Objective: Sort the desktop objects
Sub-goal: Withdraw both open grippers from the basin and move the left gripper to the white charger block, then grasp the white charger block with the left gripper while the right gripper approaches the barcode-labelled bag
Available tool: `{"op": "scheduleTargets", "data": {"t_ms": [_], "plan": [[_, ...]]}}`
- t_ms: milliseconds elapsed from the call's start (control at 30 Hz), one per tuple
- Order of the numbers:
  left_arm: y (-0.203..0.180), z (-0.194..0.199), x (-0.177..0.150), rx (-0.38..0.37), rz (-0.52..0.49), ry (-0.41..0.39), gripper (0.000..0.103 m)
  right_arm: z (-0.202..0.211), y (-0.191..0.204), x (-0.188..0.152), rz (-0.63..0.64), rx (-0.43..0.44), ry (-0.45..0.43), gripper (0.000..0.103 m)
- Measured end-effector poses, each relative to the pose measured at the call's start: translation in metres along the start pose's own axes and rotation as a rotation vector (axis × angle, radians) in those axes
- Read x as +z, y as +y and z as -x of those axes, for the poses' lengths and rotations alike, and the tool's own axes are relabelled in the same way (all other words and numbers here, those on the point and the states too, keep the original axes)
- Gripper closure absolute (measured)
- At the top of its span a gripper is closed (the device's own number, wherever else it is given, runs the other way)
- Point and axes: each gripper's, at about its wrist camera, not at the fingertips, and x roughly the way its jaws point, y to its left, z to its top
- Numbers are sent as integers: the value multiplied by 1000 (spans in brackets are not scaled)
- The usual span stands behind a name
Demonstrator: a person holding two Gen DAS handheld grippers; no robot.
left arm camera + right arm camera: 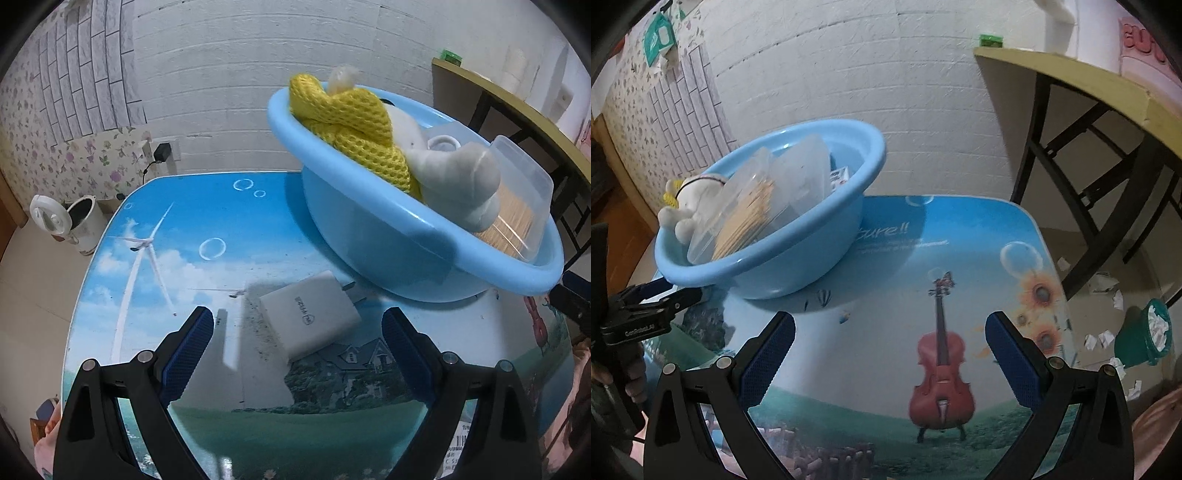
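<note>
My left gripper [297, 334] hangs with its jaws wide apart, nothing clamped. The white charger [309, 318] lies flat on the table [207, 221] just ahead between the fingertips, close under the blue basin [369, 229] — its long axis slanting across my jaw line. My right gripper [890, 341], also spread and empty, sits over bare tabletop, so my left is nearer.

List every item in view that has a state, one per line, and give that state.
left gripper: open, holding nothing
right gripper: open, holding nothing
white charger: lying flat on the table, beside the basin
blue basin: upright on the table, filled with items
clear plastic box: in the basin, tilted
plush toy: in the basin, leaning over the rim
white kettle: on the floor, lid open
</note>
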Motion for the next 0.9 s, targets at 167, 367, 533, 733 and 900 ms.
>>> {"op": "scheduleTargets", "data": {"t_ms": [167, 367, 533, 733, 900], "plan": [[-4, 0, 0, 3, -15, 2, 26, -8, 4, -5, 12, 18, 34, 1], [-7, -2, -3, -10, -19, 24, 50, -14, 1, -10, 3, 18, 66, 1], [-6, 2, -5, -6, -19, 23, 52, -14, 3, -10, 8, 22, 67, 1], [3, 12, -18, -7, -13, 23, 58, -13, 14, -12, 32, 53, 83, 1], [12, 20, -28, -18, -19, 8, 58, -5, 28, -17, 66, 73, 83, 1]]}}
